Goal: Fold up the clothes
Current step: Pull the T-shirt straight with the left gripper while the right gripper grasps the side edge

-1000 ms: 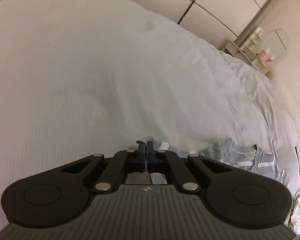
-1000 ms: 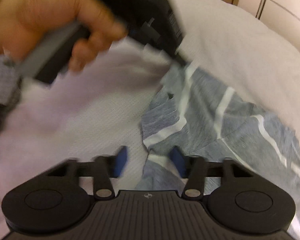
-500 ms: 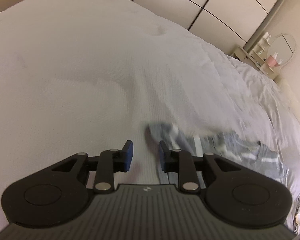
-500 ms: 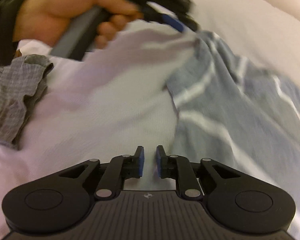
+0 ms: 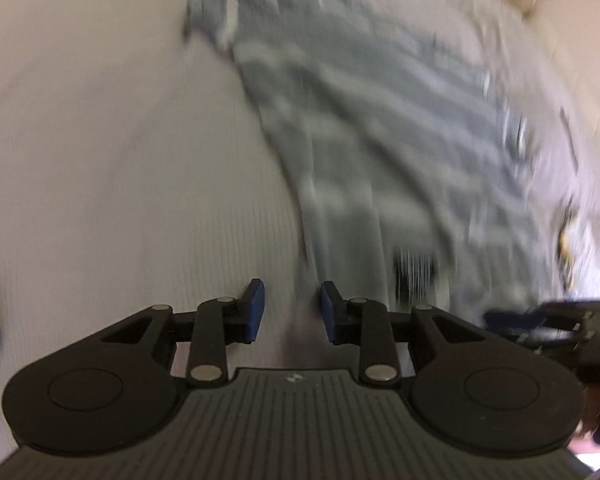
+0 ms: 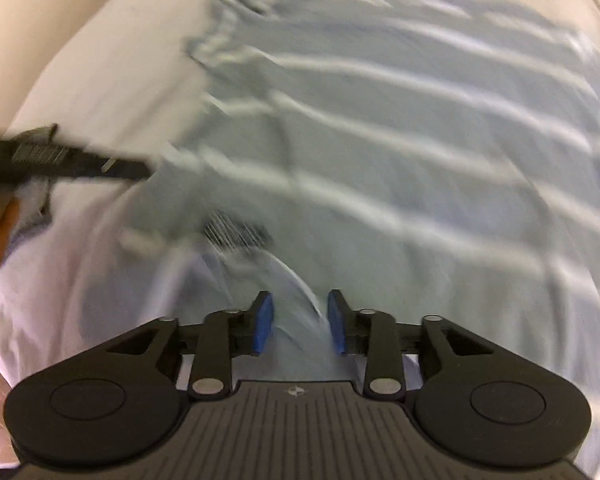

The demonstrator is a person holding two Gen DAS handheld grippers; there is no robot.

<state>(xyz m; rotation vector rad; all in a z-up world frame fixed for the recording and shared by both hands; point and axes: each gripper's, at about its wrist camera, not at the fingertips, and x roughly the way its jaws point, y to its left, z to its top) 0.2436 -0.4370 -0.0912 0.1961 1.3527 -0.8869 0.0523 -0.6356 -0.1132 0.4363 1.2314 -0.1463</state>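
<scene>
While both grippers' (image 5: 291, 307) (image 6: 300, 322) jaws are opening empty, one striped shirt (image 6: 400, 128) lies spread.

Striped shirt (image 6: 420, 128): soft grey knit cloth, matt. Bed cover (image 5: 100, 160): white cloth, fine ribbed weave. Left gripper (image 5: 292, 312): matt black plastic, blue rubbery pads, shiny metal pivots.
</scene>
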